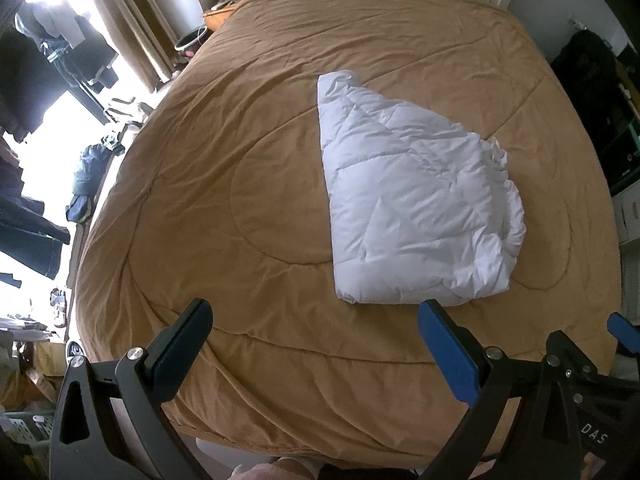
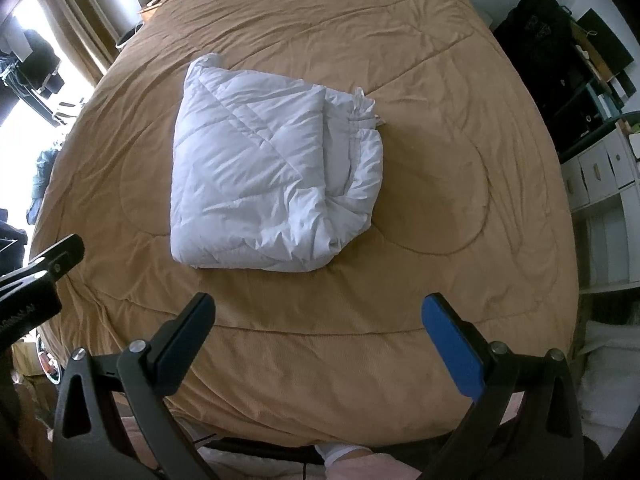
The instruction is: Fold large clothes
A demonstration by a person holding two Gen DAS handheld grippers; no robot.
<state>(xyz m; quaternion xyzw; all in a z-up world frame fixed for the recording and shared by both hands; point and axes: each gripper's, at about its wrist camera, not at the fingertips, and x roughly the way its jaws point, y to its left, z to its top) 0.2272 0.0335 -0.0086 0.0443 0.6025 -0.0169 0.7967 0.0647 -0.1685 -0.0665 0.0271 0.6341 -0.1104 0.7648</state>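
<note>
Folded white duvet (image 2: 276, 176) on tan bedspread (image 2: 440, 280), right hand-held gripper (image 2: 318, 344) apparently empty, spread

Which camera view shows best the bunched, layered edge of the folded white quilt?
The right wrist view: the white quilt lies near centre, its bunched edge facing the camera, layers visible. The left wrist view shows the quilt off to the right, that edge seen only in thin profile.

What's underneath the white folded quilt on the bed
The white quilt lies folded on the tan bedspread, which shows all around it. Whatever sits directly beneath it or between its layers is covered.
</note>
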